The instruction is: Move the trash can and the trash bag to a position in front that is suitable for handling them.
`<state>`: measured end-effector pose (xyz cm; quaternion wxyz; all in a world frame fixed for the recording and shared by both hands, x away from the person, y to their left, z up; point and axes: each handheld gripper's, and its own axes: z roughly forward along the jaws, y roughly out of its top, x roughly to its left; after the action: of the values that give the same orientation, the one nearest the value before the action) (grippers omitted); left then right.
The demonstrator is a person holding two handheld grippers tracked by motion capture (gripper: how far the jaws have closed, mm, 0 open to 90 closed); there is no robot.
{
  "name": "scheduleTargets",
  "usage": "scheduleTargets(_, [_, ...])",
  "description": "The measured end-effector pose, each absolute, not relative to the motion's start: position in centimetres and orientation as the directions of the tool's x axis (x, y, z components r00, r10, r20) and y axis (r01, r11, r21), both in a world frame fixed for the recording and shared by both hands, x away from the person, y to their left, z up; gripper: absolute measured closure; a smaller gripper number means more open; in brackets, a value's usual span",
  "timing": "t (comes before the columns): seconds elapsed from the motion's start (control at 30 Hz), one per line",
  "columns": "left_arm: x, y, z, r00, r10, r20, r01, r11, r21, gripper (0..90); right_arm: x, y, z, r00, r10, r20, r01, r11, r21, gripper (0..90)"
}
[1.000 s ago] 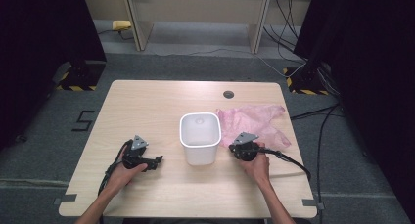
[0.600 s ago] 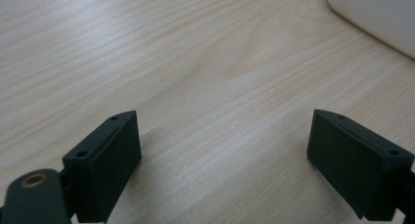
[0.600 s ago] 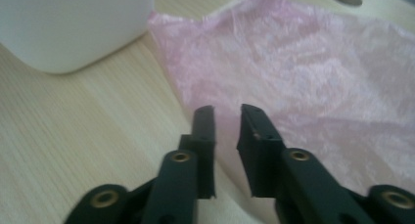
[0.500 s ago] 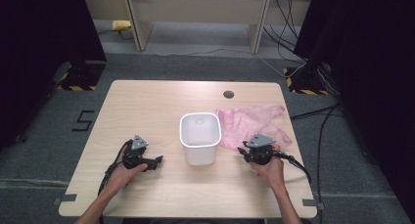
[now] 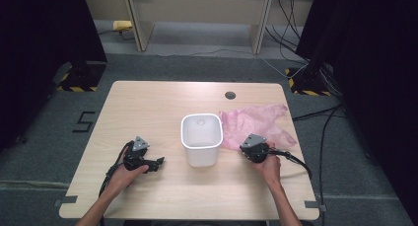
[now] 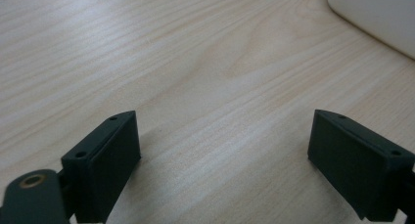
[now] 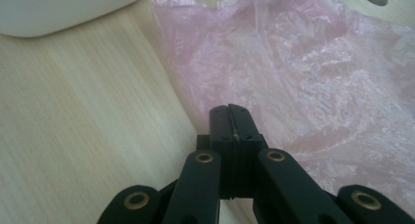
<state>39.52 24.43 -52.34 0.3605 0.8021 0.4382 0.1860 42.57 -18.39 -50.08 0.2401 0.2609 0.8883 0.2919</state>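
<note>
High view: we found a white bin point(image 5: 200, 139) standing upright near the middle of the wooden table point(image 5: 148, 107), with a pink plastic bag point(image 5: 259, 123) spread flat just to its right, one edge reaching the bin's side. The left hand point(image 5: 123, 174) came in from the bottom edge, forearm angled toward the bin, holding the left gripper point(image 5: 156, 164) low over bare wood, well apart from the bin. The right hand point(image 5: 268, 164) held the right gripper point(image 5: 245, 148) at the bag's near edge, beside the bin.

Left gripper view: we saw the left gripper point(image 6: 222, 150) with its jaws spread wide, nothing between them, bare table point(image 6: 195, 72) beneath. A corner of the bin point(image 6: 377, 13) showed at upper right.

Right gripper view: we noted the right gripper point(image 7: 234, 117) with jaws pressed together, tips over the edge of the bag point(image 7: 313, 72). Whether they pinched any of the film we could not tell. The bin point(image 7: 63, 6) sat at upper left.
</note>
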Motion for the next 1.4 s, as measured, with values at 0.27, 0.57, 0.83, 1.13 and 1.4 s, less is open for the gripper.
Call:
scheduleTargets(0.27, [39.5, 24.4, -52.3, 0.547, 0.837, -0.017, 0.568, -0.357, 0.741, 11.3, 41.4, -23.2, -49.3, -0.714, 0.664, -0.220, 0.362, 0.619, 0.697, 82.6])
scheduleTargets(0.57, [39.5, 24.4, -52.3, 0.548, 0.836, -0.018, 0.568, -0.357, 0.741, 11.1, 42.0, -18.8, -48.6, -0.642, 0.759, -0.106, 0.439, 0.477, 0.762, 46.1])
scheduleTargets(0.83, [39.5, 24.4, -52.3, 0.547, 0.837, -0.017, 0.568, -0.356, 0.742, 11.1, 43.5, -15.3, -49.8, -0.601, 0.795, -0.086, 0.495, 0.454, 0.741, 50.6])
scheduleTargets(1.13, [39.5, 24.4, -52.3, 0.548, 0.837, -0.017, 0.568, -0.357, 0.742, 11.2, 42.9, -15.4, -50.8, -0.741, 0.661, -0.120, 0.411, 0.587, 0.698, 82.3])
scheduleTargets(1.4, [39.5, 24.4, -52.3, 0.551, 0.835, -0.016, 0.566, -0.359, 0.742, 11.5, 38.4, -17.2, -49.9, -0.876, 0.458, -0.152, 0.260, 0.712, 0.652, 78.5])
